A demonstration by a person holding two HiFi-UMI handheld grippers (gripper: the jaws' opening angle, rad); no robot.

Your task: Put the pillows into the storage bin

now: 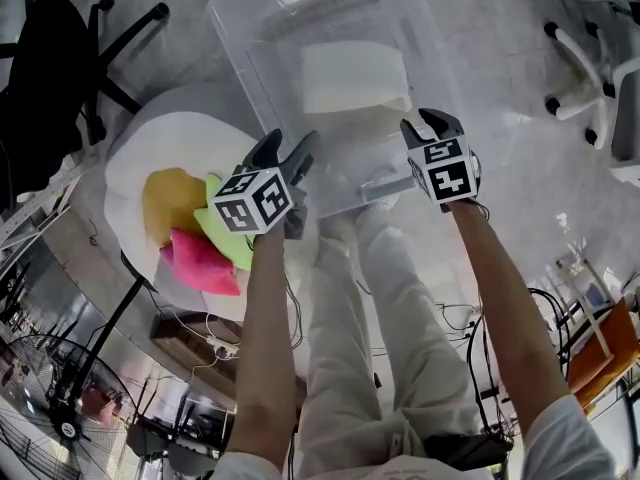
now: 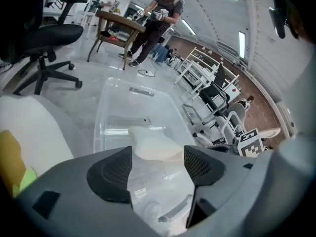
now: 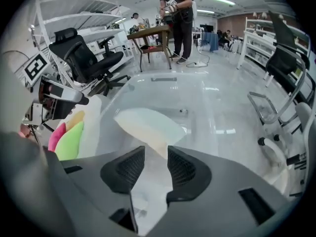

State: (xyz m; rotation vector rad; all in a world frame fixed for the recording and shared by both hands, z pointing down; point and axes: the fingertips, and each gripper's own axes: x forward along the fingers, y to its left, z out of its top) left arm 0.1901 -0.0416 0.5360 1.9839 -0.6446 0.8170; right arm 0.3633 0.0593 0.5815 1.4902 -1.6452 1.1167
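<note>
Left tool [image 1: 288,150], right tool [image 1: 424,124], jaws apart, white pillow [image 1: 353,76] seemingly inside bin [image 1: 238,30]

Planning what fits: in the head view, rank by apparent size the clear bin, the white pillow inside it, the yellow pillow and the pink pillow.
1. clear bin
2. white pillow
3. yellow pillow and pink pillow: look about alike, so tied.

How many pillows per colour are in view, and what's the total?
white pillow, in the storage bin: 1
yellow pillow: 1
green pillow: 1
pink pillow: 1
Total: 4
</note>
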